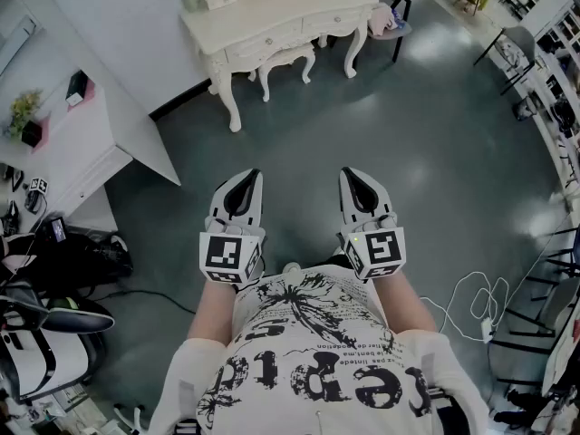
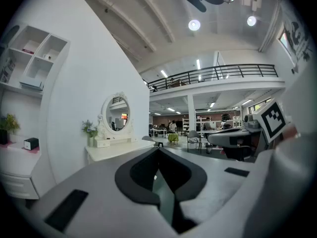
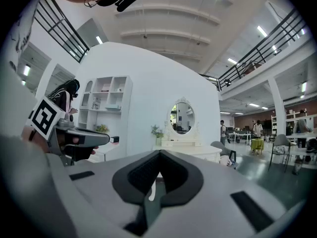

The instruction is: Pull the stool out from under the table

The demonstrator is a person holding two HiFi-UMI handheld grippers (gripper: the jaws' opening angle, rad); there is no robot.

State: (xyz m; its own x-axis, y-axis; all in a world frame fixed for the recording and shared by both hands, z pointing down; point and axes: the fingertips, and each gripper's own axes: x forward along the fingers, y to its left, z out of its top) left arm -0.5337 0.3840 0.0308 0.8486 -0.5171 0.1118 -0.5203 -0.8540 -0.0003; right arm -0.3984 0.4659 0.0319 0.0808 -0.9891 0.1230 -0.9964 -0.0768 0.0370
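Cream table (image 1: pixel 304 3), cream stool (image 1: pixel 286 60); dark grey floor (image 1: pixel 408 143) (pale sheen)

Nothing reads clearly. The person's white shirt (image 1: pixel 313 361), at the bottom centre of the head view, carries big black letters and smaller lines of print, creased and too distorted to make out.

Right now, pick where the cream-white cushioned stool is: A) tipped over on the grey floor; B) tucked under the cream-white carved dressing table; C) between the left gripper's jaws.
B: the cream-white cushioned stool stands upright between the legs of the cream-white carved dressing table.
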